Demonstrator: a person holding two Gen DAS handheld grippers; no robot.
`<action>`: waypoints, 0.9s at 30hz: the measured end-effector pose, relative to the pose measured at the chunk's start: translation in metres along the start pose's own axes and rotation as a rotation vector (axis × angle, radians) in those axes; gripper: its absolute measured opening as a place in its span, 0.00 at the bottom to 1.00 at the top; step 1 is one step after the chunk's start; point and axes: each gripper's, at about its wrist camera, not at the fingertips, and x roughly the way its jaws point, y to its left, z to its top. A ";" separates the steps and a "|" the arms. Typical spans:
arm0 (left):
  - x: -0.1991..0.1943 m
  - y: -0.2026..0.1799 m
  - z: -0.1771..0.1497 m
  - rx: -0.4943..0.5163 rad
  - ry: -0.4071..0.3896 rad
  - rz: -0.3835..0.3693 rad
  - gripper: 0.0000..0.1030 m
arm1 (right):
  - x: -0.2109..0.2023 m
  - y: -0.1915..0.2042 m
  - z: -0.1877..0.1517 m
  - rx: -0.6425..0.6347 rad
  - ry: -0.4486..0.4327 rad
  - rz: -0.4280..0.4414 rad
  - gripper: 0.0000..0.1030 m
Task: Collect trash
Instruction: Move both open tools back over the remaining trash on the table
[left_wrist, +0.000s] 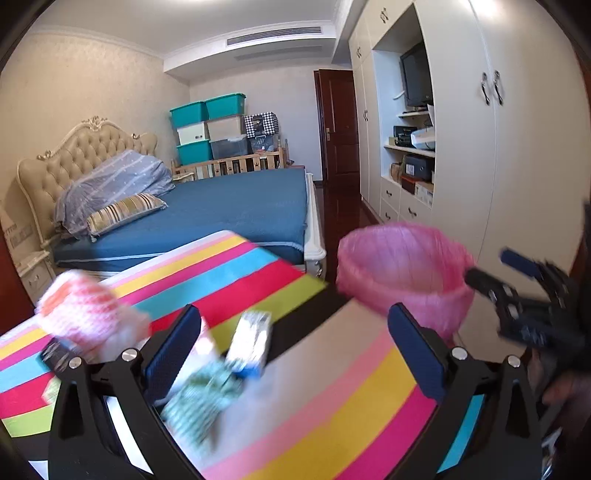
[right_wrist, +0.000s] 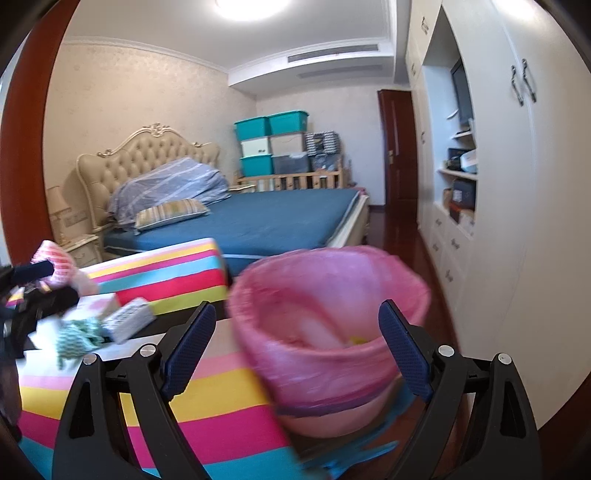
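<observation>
My left gripper (left_wrist: 295, 354) is open over the striped tablecloth (left_wrist: 343, 402). A small white-and-blue box (left_wrist: 249, 341) and a green patterned wrapper (left_wrist: 201, 398) lie blurred between its fingers, untouched by the pads. A red-and-white packet (left_wrist: 85, 310) sits further left. The pink-lined bin (left_wrist: 402, 277) stands beyond the table's right edge. My right gripper (right_wrist: 299, 339) is open right in front of the bin (right_wrist: 325, 314), whose rim spans the gap between the fingers; pale scraps lie inside. The right view also shows the box (right_wrist: 127, 319), wrapper (right_wrist: 77, 336) and packet (right_wrist: 59, 264).
A bed with a blue mattress (left_wrist: 240, 206) lies behind the table. White wardrobes (left_wrist: 517, 147) line the right wall, beside a strip of dark wood floor (left_wrist: 347, 210). Stacked storage boxes (left_wrist: 210, 125) and a wooden rail stand at the far wall.
</observation>
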 end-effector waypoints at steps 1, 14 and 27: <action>-0.008 0.004 -0.007 0.015 0.000 0.013 0.95 | 0.000 0.008 -0.001 0.001 0.007 0.015 0.82; -0.101 0.153 -0.096 -0.096 0.043 0.404 0.95 | -0.002 0.168 -0.014 -0.214 0.069 0.284 0.82; -0.139 0.248 -0.135 -0.304 0.046 0.482 0.95 | 0.012 0.282 -0.015 -0.355 0.116 0.445 0.82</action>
